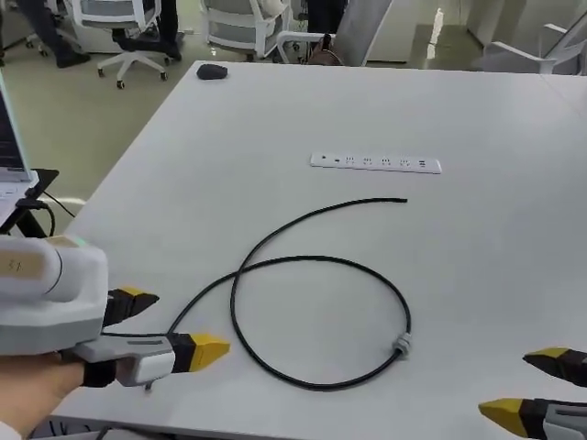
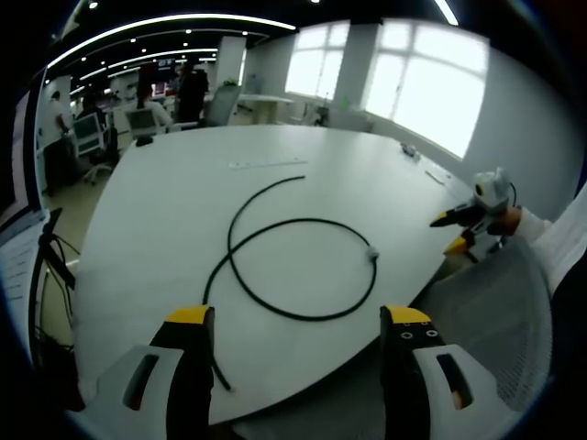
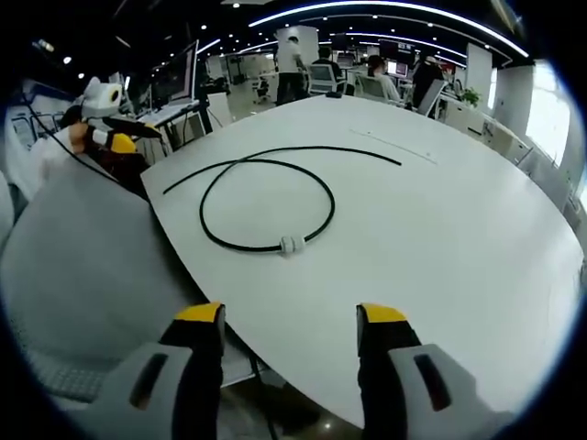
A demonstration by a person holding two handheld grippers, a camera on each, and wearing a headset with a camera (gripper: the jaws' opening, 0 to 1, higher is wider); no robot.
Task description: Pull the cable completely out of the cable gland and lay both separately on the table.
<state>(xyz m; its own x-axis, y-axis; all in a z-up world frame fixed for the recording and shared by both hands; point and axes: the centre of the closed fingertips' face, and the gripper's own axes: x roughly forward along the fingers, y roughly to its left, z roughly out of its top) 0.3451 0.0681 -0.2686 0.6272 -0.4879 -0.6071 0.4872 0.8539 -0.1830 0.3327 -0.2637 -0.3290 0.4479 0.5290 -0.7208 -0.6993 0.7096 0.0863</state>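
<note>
Cable (image 1: pixel 303 258) one loop, end pointing right | gland (image 1: pixel 401 346) threaded on | left tool (image 1: pixel 183 324), right tool (image 1: pixel 509 383) released

This was an open-plan office. Wheeled swivel chairs (image 1: pixel 124 27) stood along the top of the frame beyond a white counter (image 1: pixel 495 257), with a laptop (image 1: pixel 9 156) at the left edge and a power strip (image 1: pixel 376 163) mid-counter.

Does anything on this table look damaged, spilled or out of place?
Nothing stands out. The cable lies in one loose loop that crosses itself, with the gland threaded on it; no spill on the table.
</note>
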